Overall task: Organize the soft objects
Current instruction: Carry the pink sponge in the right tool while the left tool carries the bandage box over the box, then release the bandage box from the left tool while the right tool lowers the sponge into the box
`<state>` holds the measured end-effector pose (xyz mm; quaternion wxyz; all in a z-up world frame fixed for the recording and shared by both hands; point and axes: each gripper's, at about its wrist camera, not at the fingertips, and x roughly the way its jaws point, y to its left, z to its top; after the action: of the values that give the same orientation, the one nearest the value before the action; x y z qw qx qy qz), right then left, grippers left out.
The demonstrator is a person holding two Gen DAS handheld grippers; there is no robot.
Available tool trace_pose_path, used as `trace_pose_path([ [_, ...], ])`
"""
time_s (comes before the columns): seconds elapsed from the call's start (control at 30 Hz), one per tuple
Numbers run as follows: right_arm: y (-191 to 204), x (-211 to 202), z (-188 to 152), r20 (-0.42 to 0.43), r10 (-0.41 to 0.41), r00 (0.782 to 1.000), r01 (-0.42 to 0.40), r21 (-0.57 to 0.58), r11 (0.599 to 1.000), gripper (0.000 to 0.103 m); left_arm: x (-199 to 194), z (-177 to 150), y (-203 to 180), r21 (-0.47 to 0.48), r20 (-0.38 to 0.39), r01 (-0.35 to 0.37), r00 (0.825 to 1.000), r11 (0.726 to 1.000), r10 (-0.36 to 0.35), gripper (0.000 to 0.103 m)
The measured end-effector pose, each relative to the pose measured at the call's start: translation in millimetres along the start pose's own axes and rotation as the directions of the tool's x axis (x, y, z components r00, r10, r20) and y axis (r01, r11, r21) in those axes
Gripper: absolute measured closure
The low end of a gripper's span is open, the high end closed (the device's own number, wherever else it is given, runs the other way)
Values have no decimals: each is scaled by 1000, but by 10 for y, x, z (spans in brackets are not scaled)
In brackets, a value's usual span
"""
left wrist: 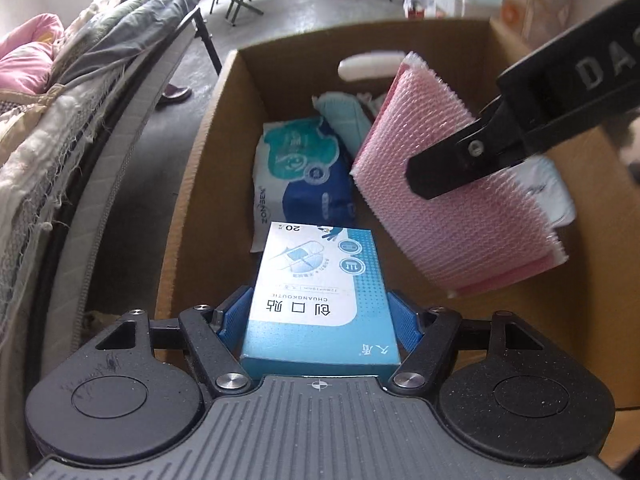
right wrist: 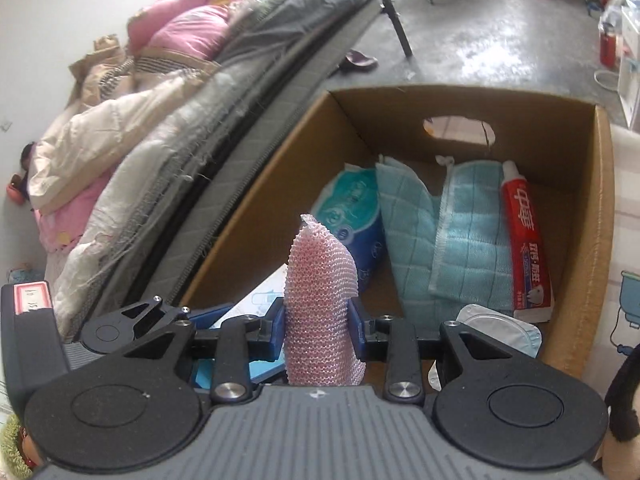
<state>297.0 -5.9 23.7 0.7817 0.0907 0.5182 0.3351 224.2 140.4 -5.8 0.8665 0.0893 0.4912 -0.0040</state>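
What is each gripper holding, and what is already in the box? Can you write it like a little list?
left gripper: shut on the blue plaster box
right gripper: shut on the pink mesh cloth
cardboard box: open, below both grippers
inside it: tissue pack, teal towels, toothpaste tube
beside the cardboard box: bed with bedding

One cardboard box. Inside it: one tissue pack, two light-blue cloths, one red toothpaste tube, one foil-lidded cup. One pink mesh scrub pad, one blue bandage box. Two grippers: left gripper, right gripper.
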Motion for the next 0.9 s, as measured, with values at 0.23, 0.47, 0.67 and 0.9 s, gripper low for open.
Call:
trace_pose_path([
  [0.23, -86, 108, -2, -41, -22, 999, 24, 40, 999, 68, 221, 2, -36, 65, -61, -76, 995, 995, 80, 30],
  [0.47, -166, 213, -45, -76, -27, 997, 33, 84, 996, 68, 289, -22, -7, 81, -43, -107, 993, 991, 111, 25],
  [0.67, -164, 230, -84, -96, -8, 995, 18, 107, 994, 67, 151, -1, 84, 30, -6, -89, 996, 996, 89, 21],
  [0.9, -236, 330, -141, -139, 19, 990, 6, 181, 984, 66, -147, -11, 294, -96, 50, -14, 999, 995, 19, 18],
])
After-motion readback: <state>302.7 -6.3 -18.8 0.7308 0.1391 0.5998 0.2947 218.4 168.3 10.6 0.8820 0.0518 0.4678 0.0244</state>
